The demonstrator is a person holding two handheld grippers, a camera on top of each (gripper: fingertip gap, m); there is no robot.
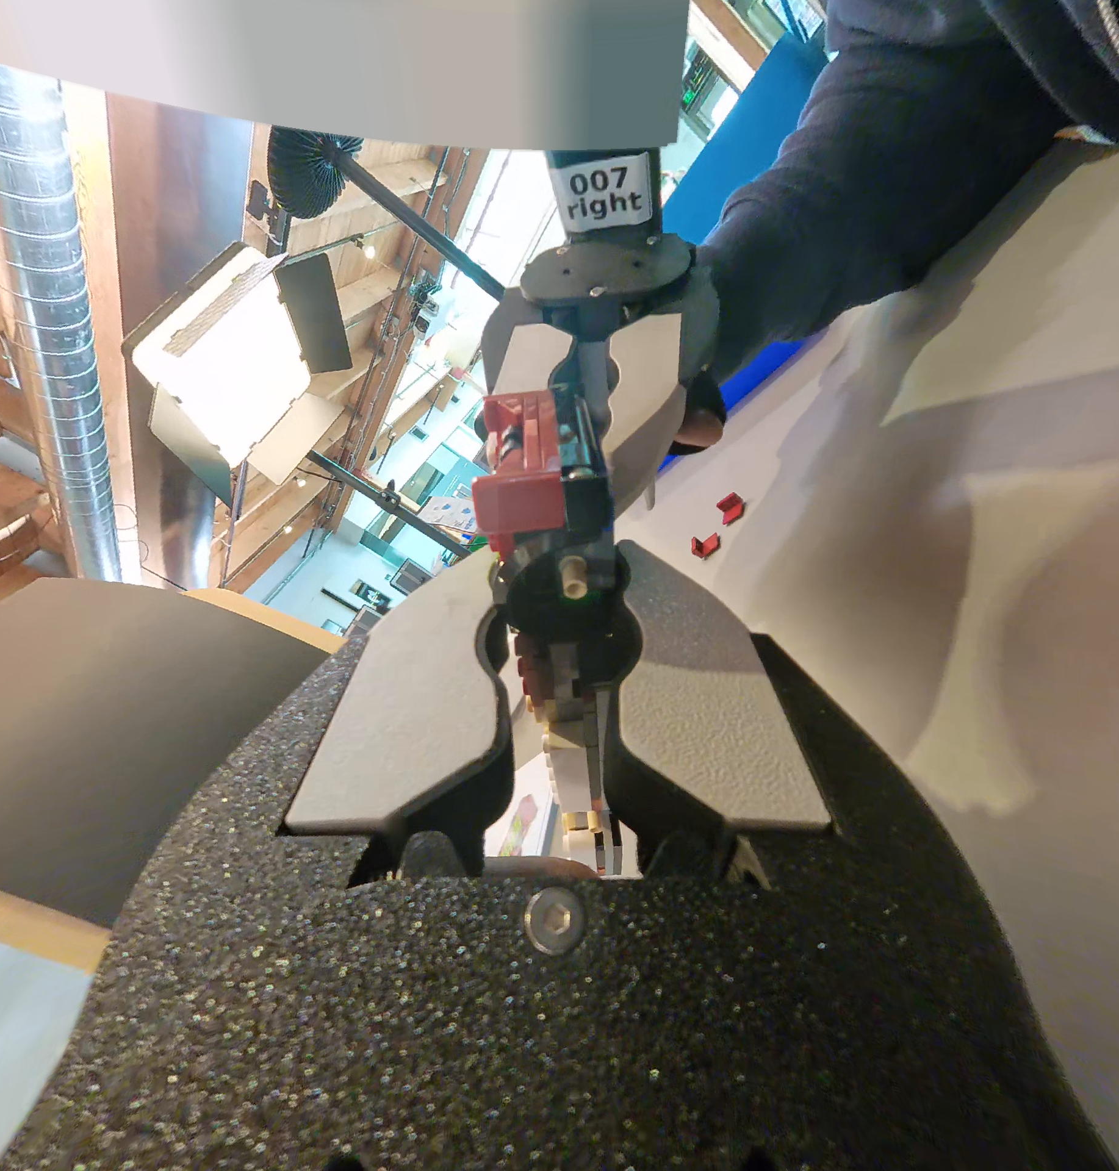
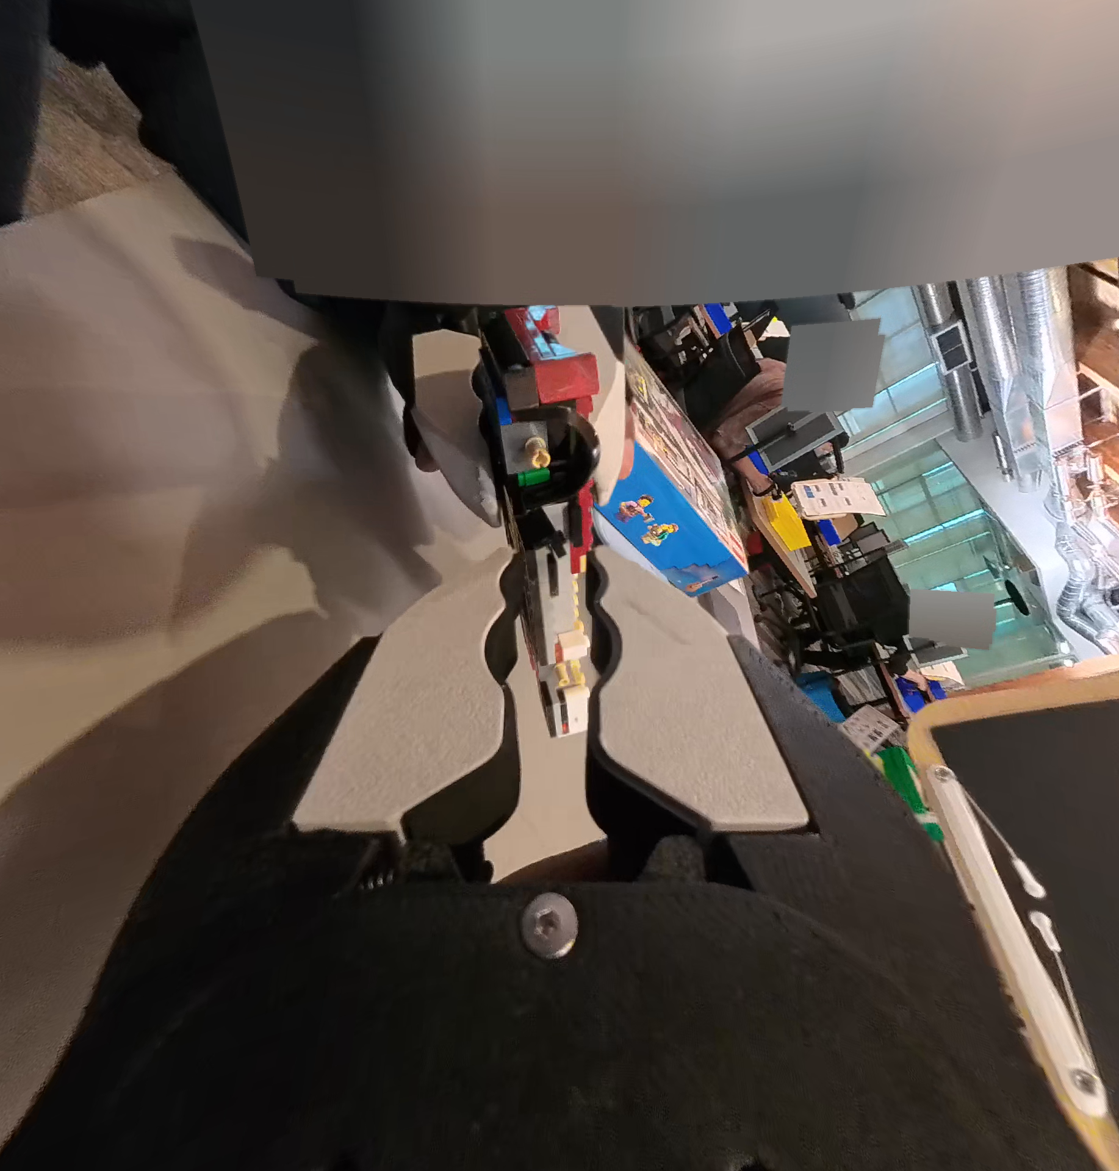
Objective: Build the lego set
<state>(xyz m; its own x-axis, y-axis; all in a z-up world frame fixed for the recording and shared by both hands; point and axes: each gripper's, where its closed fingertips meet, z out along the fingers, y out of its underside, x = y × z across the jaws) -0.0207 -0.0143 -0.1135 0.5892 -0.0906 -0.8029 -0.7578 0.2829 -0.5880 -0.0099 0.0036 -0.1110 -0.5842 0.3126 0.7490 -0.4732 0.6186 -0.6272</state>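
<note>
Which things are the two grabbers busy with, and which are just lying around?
Busy with:
- brick model, up off the table, gripped at one end by the left gripper and at the other by the right gripper

Lying about:
- two small red pieces on the white table
- blue box
- studio light

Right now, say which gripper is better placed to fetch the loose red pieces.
Right, probably: left gripper and right gripper both clamp the brick model, but the red pieces lie on the table beside the right one.
</note>
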